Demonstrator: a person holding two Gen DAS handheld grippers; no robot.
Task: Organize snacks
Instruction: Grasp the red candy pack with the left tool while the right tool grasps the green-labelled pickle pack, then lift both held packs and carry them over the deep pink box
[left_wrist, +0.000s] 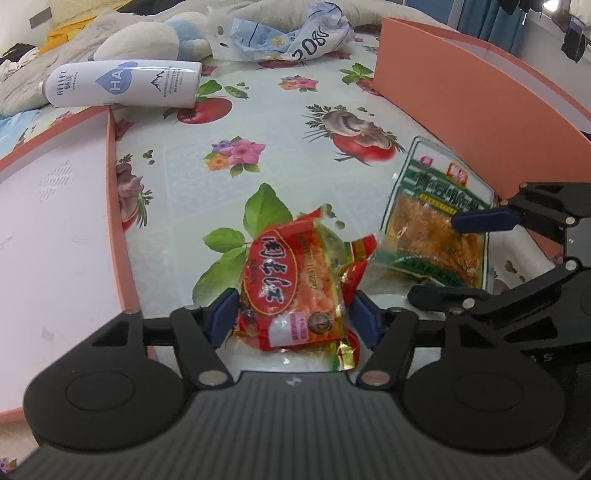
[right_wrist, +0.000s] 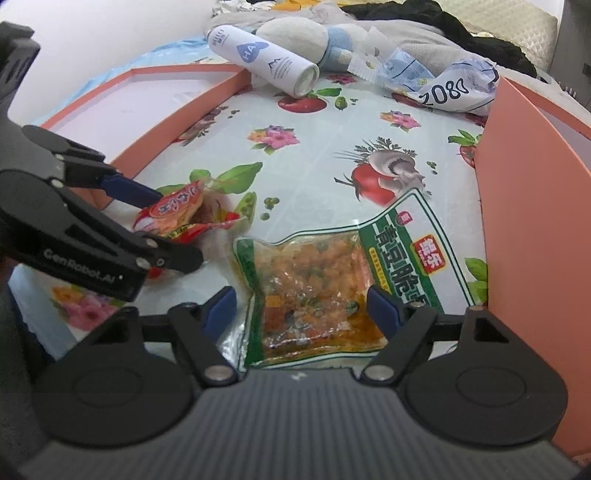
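Note:
A red snack packet (left_wrist: 295, 291) lies on the flowered tablecloth between the fingers of my left gripper (left_wrist: 293, 317), which is open around it; the blue pads stand at its two sides. It also shows in the right wrist view (right_wrist: 177, 216). A green snack packet (right_wrist: 332, 280) with orange contents lies between the fingers of my right gripper (right_wrist: 308, 308), which is open around its near end. In the left wrist view the green packet (left_wrist: 436, 229) lies to the right with the right gripper (left_wrist: 443, 258) straddling it.
A shallow pink box lid (left_wrist: 48, 229) lies at the left and a tall pink box wall (left_wrist: 480, 110) stands at the right. A white spray can (left_wrist: 122, 83), a plush toy (left_wrist: 155, 37) and a crumpled blue-white bag (left_wrist: 295, 33) lie at the back.

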